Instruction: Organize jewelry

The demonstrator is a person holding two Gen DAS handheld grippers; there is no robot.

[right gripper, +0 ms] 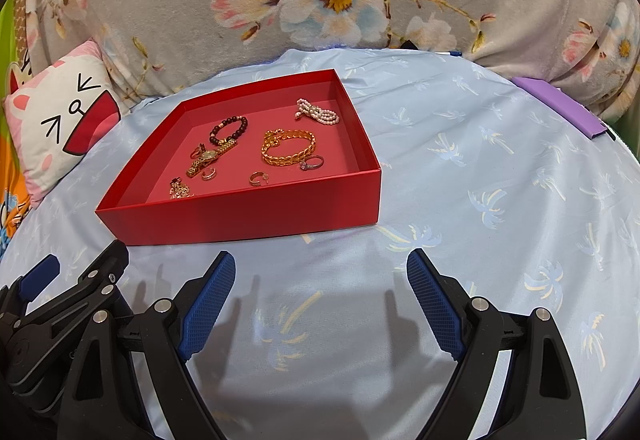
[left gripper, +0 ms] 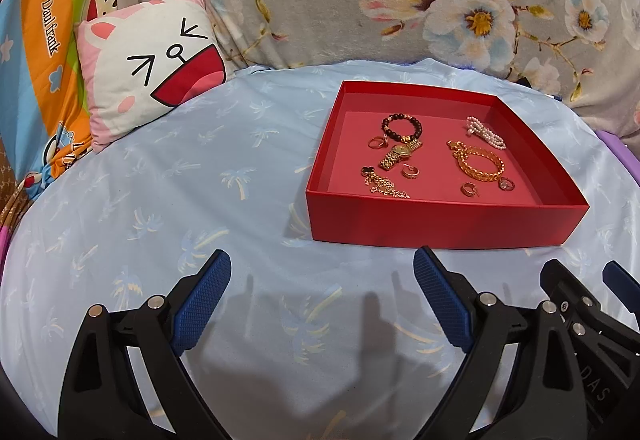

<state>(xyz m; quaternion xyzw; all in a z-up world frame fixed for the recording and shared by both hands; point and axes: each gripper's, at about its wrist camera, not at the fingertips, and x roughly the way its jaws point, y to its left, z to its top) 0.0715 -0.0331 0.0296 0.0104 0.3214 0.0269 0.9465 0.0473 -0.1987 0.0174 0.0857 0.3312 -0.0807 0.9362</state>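
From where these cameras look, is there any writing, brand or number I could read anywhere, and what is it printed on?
"Daul frank": white letters on the orange stripe of the colourful cartoon cloth, left of the cat-face pillow.
"DAS": raised letters on the black body of the right gripper, cut off at the picture's edge.
Blue script near the cloth's top corner: too blurred to read.
Watch dial in the red box: too small to read.

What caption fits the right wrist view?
Open right gripper hovers before red box holding gold chain bracelet, watch, rings.
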